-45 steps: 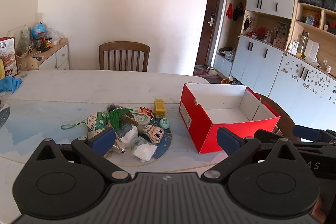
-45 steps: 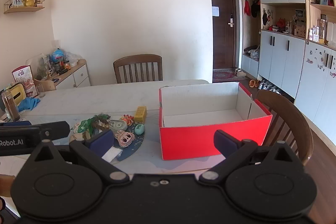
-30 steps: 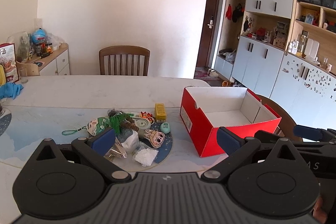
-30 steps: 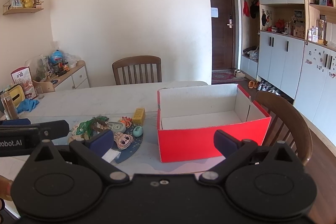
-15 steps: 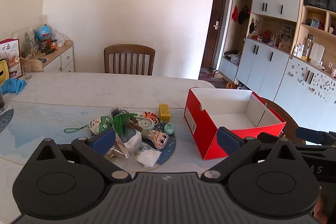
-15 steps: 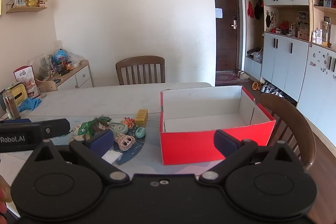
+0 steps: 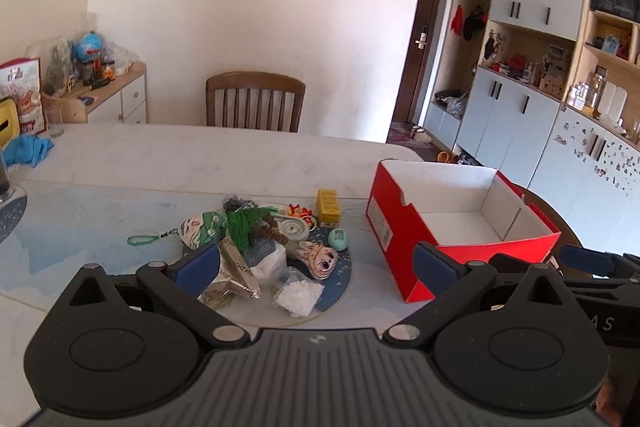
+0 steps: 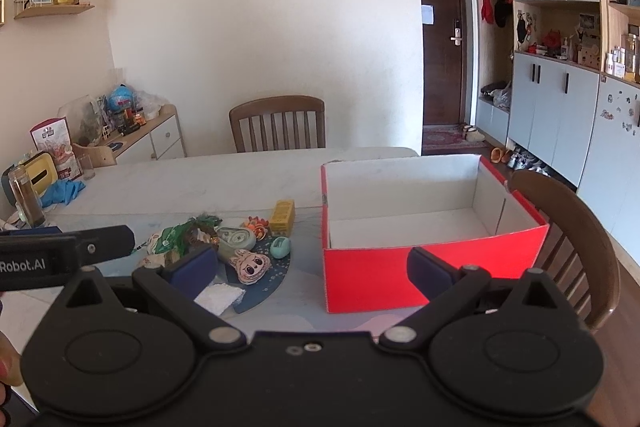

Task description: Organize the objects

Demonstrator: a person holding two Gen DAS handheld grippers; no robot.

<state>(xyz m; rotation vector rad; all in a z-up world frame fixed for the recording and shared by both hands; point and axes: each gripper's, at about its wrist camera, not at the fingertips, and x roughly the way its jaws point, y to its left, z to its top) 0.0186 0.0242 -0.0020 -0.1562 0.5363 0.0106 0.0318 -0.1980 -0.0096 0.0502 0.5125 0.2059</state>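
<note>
An empty red shoe box [image 7: 404, 227] [image 8: 432, 267] with a white inside stands on the marble table, right of a pile of small items on a round dark blue mat [image 7: 340, 285] [image 8: 260, 291]. In the pile are a yellow box [image 7: 328, 211] [image 8: 282, 211], a teal egg [image 7: 338, 239] [image 8: 280, 247], a cartoon-face pouch [image 7: 320, 259] [image 8: 250, 265], a green palm toy [image 7: 244, 227] and a white packet [image 7: 298, 293] [image 8: 220, 297]. My left gripper [image 7: 316, 263] is open, held back from the pile. My right gripper [image 8: 310, 265] is open too, in front of the box.
A wooden chair [image 7: 252, 103] [image 8: 278, 123] stands at the table's far side, another [image 8: 568, 239] to the right of the box. A blue cloth [image 7: 28, 149] [image 8: 62, 193], a glass [image 7: 54, 121] and a jar [image 8: 26, 197] sit at the far left. Cabinets [image 7: 520, 123] line the right wall.
Both views have drifted slightly, with the pile and box shifting a little rightward in frame. Both grippers stay open and nothing on the table has moved.
</note>
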